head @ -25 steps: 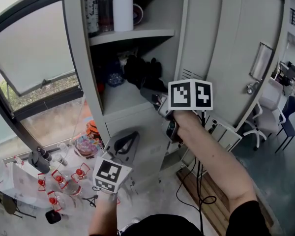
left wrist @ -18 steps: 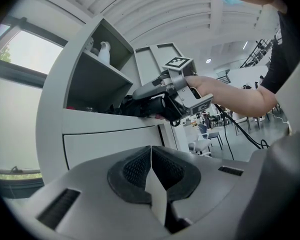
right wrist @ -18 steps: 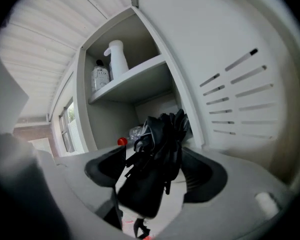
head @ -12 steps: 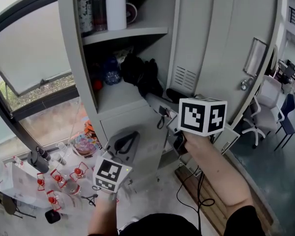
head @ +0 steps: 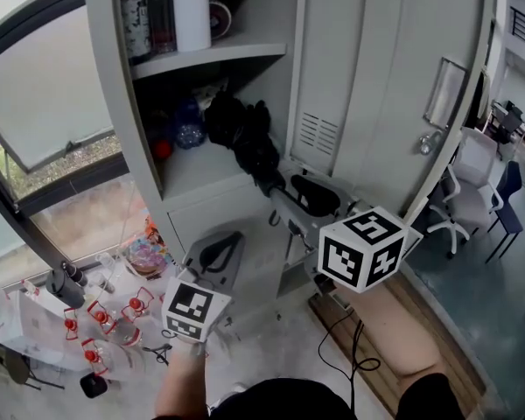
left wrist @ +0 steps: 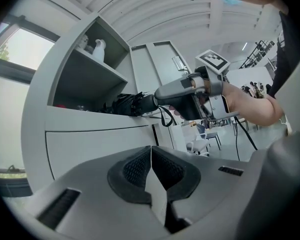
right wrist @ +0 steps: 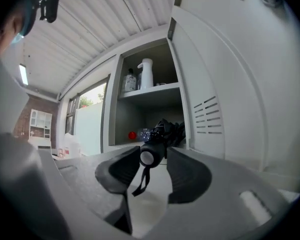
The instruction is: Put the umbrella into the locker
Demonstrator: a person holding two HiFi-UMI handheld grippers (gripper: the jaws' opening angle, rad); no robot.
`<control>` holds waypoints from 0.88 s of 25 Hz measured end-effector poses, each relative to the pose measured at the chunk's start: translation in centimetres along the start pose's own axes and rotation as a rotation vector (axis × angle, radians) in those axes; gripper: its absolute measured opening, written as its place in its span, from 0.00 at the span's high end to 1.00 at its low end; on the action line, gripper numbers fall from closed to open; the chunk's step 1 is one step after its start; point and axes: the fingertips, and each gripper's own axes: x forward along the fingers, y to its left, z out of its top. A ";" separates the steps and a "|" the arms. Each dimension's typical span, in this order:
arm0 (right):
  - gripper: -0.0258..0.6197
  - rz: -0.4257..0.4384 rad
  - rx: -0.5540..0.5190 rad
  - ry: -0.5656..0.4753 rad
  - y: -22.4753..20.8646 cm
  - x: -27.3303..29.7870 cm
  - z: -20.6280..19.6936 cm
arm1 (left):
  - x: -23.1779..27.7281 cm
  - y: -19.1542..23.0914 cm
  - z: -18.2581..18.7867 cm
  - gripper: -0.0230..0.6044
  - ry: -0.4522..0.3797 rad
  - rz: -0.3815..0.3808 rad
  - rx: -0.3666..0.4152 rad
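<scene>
The black folded umbrella lies on the locker's lower shelf, its handle sticking out past the front edge. My right gripper points level at that handle from the lower right. In the right gripper view the handle's round end sits between the fingertips of the right gripper, strap dangling. Its jaws are closing, with a gap still showing on the right side. My left gripper hangs lower, in front of the locker base; the left gripper is shut on nothing. The umbrella also shows in the left gripper view.
The upper shelf holds a white bottle and dark bottles. A red ball lies deep on the lower shelf. The open locker door stands right of the umbrella. Small red-clipped items and cables lie on the floor; office chairs at right.
My right gripper has drawn back from the locker opening toward the lower right and rolled. The umbrella stays on the shelf. The left gripper has not moved.
</scene>
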 end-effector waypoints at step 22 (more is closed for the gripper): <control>0.96 -0.114 -0.489 -0.065 1.5 0.1 -1.3 | -1.8 2.3 0.0 0.94 -0.004 0.068 -0.002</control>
